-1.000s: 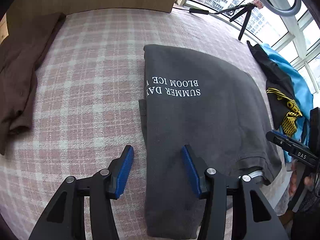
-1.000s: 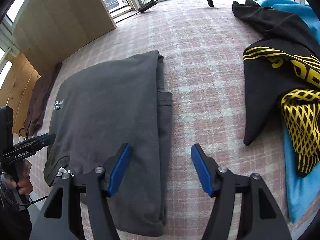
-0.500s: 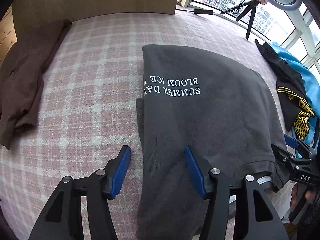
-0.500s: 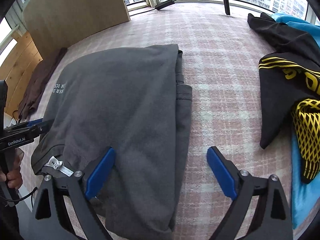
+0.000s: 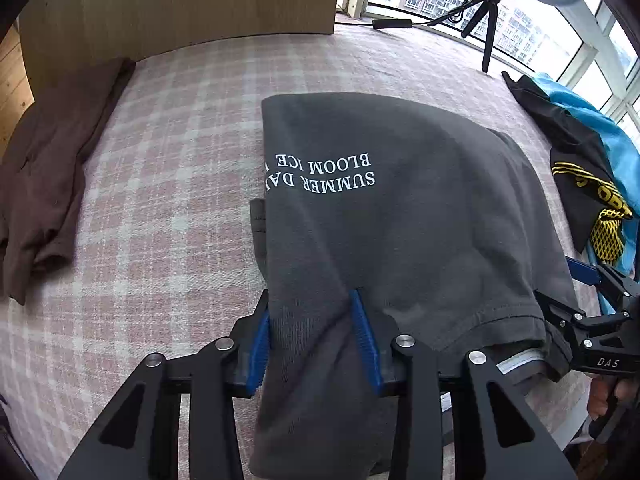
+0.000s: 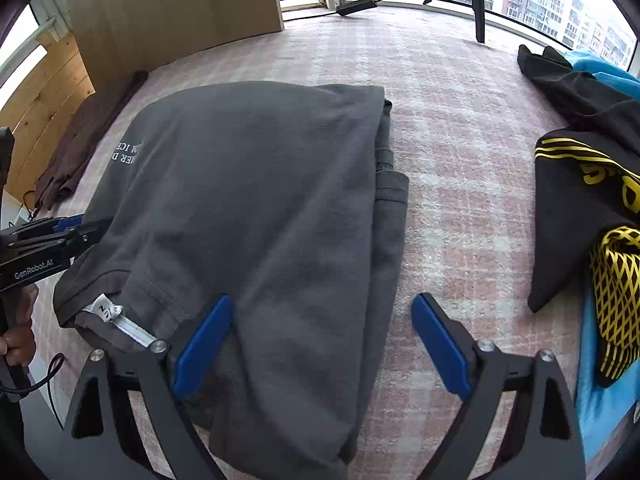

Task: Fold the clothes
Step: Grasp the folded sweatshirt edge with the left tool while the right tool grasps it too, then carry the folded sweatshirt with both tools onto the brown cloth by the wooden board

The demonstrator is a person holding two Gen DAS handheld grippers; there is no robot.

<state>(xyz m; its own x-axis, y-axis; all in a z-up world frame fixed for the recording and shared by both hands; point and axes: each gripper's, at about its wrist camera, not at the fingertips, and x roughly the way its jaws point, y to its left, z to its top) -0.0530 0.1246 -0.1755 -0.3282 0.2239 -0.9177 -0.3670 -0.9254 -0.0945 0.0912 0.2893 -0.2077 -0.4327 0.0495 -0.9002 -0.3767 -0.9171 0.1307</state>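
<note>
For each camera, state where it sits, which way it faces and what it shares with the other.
Left wrist: on the left hand-held gripper, facing steeply down; its jaws are closing on the grey shirt's left edge.
Right wrist: on the right hand-held gripper, facing down; jaws closing, astride the shirt's right edge, not pressing.
Shared: shirt, checked cloth, each other's gripper.

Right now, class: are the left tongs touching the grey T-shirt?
Touching. The left wrist view shows the left tongs closing, both blue pads against a bunched fold of the grey T-shirt.
</note>
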